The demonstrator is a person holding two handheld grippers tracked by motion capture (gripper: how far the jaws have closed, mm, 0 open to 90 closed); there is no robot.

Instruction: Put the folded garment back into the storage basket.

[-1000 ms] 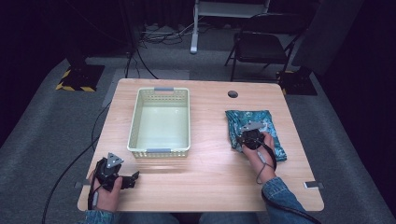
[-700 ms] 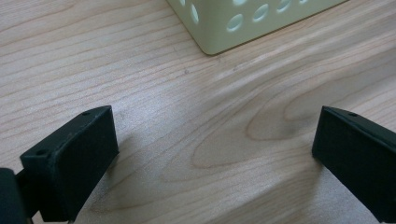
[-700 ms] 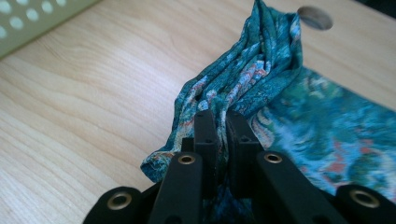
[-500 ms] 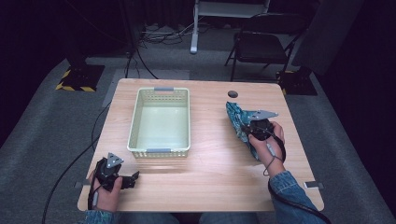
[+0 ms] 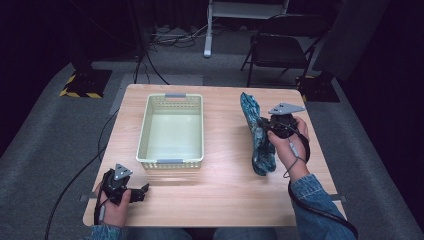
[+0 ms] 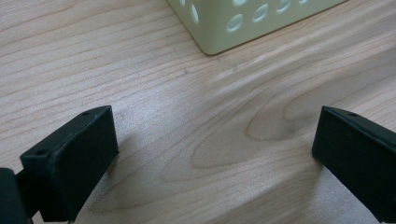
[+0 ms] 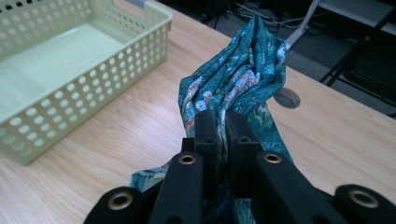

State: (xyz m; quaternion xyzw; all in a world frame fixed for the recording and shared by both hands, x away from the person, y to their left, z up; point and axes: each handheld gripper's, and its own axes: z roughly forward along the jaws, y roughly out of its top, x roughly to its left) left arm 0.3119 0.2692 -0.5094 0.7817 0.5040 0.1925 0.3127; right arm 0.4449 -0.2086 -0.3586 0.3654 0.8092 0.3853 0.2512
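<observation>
While the left claw (image 5: 142, 192) rests on the desk (image 5: 225, 195) with its jaws spread wide and nothing between them, the right claw (image 5: 264, 127) is clenched on a teal patterned cloth (image 5: 257, 135). The cloth hangs bunched above the desk's right side, its lower end touching the wood, well apart from the pale basket (image 5: 145, 135).

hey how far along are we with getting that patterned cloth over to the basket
Done: the right claw has shut on the teal cloth and holds it bunched up, its lower end hanging down toward the table. In hand: the carry. Left: likely moving it across and releasing it into the basket, which holds nothing. The left claw is open near the table's front edge.
</observation>
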